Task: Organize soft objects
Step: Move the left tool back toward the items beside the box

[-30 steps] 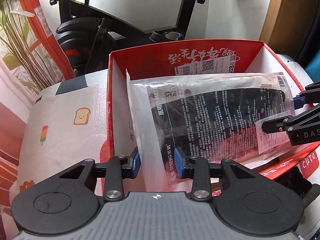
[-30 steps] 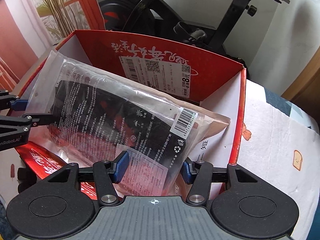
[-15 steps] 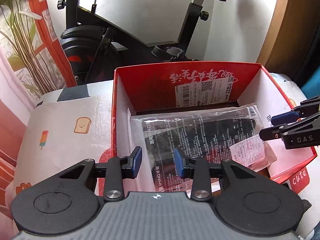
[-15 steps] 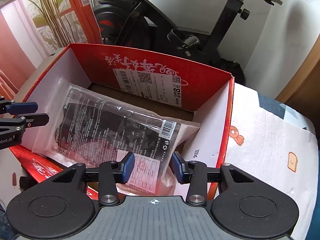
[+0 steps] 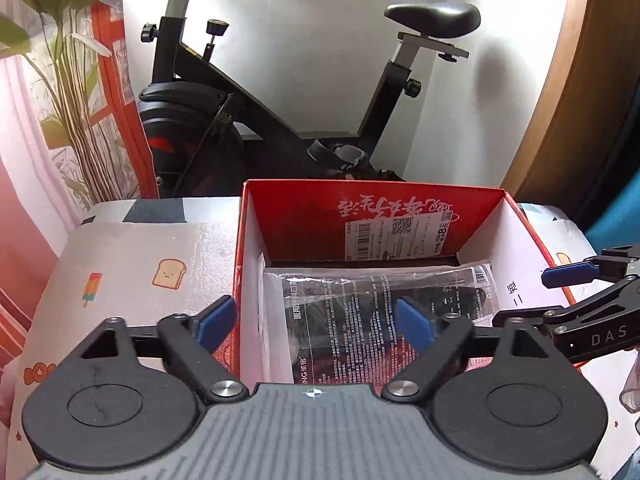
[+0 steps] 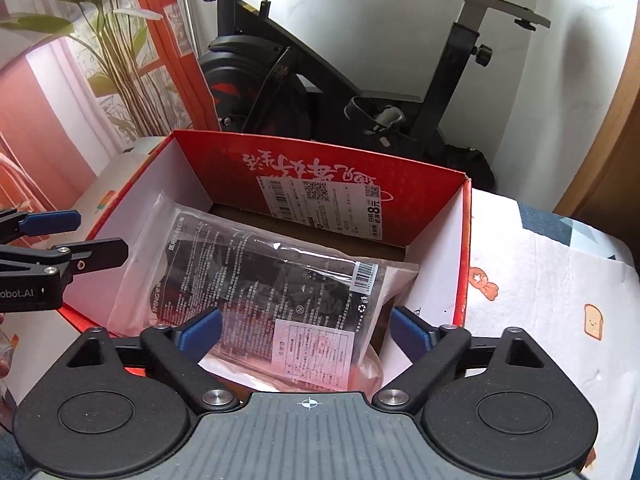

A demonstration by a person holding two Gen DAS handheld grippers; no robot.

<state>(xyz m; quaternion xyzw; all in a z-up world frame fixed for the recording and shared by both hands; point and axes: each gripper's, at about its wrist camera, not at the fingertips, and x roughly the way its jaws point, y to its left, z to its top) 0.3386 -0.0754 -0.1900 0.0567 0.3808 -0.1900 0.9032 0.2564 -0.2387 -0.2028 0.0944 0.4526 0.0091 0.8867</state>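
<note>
A clear plastic bag of black masks (image 5: 352,312) lies flat inside the red cardboard box (image 5: 248,280), free of both grippers. My left gripper (image 5: 314,316) hovers above the box's near left corner. Its jaws are opening wide, and the blue pads touch nothing. In the right wrist view the same bag (image 6: 256,272) rests on the floor of the box (image 6: 436,272). Above the bag's near end my right gripper (image 6: 305,330) has its jaws opening and holds nothing. Each gripper shows at the edge of the other's view: right gripper (image 5: 528,296), left gripper (image 6: 100,234).
The box sits on a white cover printed with toast and ice lollies (image 5: 140,280). A black exercise bike (image 5: 224,120) stands right behind the box. A leafy plant (image 5: 68,80) is at the back left, a wooden frame (image 5: 560,120) at the right.
Both grippers let go of the mask bag, spread wide and lifted away. The bag dropped from its tilted, held position to lie flat in the box.
</note>
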